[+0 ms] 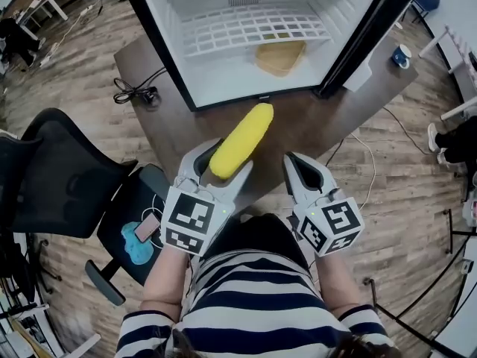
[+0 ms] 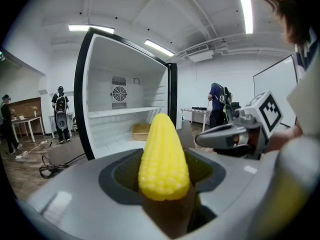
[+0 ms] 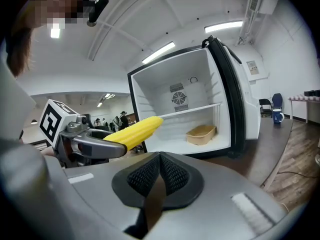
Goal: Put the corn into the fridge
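- Corn (image 1: 241, 140): one yellow cob, gripped at its blunt end. It is held over the near edge of the tabletop (image 1: 313, 121), outside the fridge and just short of its opening. In the head view its tip points to 1 o'clock.
- Left hand-held gripper (image 1: 223, 166): jaws clamped on the corn's thick end, the cob standing out between them.
- Right hand-held gripper (image 1: 299, 162): jaws pressed together with nothing between them. It sits at 3 o'clock of the left one, close by but apart.
- Fridge (image 1: 168, 21): at 12 o'clock on the tabletop, with a white interior, a dark frame and its door open.
- Wire shelf (image 1: 253, 27): white, spanning the fridge's width.
- Tan tray (image 1: 279, 57): on the fridge floor under the shelf, toward the 3 o'clock side.
- Mug (image 1: 401, 55): blue and white, at 2 o'clock near the tabletop corner.
- Black cable (image 1: 133, 92): coiled at 10 o'clock beside the fridge.
- Office chair (image 1: 59, 170): black, at 9 o'clock on the wooden floor.
- Striped top (image 1: 253, 304): worn by the person, at 6 o'clock.
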Motion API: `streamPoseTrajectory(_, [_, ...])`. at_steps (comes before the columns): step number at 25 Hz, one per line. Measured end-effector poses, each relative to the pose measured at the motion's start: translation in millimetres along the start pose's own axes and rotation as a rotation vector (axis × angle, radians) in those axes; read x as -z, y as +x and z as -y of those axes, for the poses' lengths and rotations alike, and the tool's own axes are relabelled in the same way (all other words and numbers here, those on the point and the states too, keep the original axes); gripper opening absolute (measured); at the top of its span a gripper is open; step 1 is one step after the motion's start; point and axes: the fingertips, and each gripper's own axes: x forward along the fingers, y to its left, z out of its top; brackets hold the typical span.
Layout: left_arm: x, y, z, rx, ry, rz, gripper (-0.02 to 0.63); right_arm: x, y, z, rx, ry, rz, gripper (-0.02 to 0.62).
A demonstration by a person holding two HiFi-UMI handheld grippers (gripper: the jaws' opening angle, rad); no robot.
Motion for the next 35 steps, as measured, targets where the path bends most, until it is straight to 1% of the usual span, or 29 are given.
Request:
streamPoseTrajectory(4, [-16.3,14.7,-6.4,0.001,0.007,0.015,0.000,-10.1,8.3,13.6,0.008,-0.008,0.009,-0.008])
streamPoseTrajectory(7, [-28.1,26.8,-10.7,-0.007,0.013,0.018,0.000,-19.1,16.6,23.4,-0.002,-0.016,0.016,-0.008])
streamPoseTrajectory(12, [-48.8,51.5,-17.0,-0.033,0.015,0.021,0.000,-35.2,33.0,44.8,-0.039,-0.035,0.023,-0.008])
streamPoseTrajectory(16, [-63.3,76.7,-19.7,-0.058,0.021,0.007,0.000,-50.1,43.6,69.2,-0.067,-0.046,0.026,-0.008])
streamPoseTrajectory(22, [-86.2,109.9,-20.8,-0.094,0.024,-0.004,0.000,-60.4,60.1,101.9,-0.126,-0.051,0.017,-0.008])
streamPoseTrajectory(27, [-112.9,130.3,-23.0,-0.108,0.022,0.002,0.000,-71.3,69.2,121.9,-0.169,-0.054,0.014,-0.008])
streamPoseTrajectory(35, [-142.4,157.6,-30.3,-0.155,0.060,0.008,0.000,-94.8,81.4,152.5,-0.174,-0.090,0.048,-0.008])
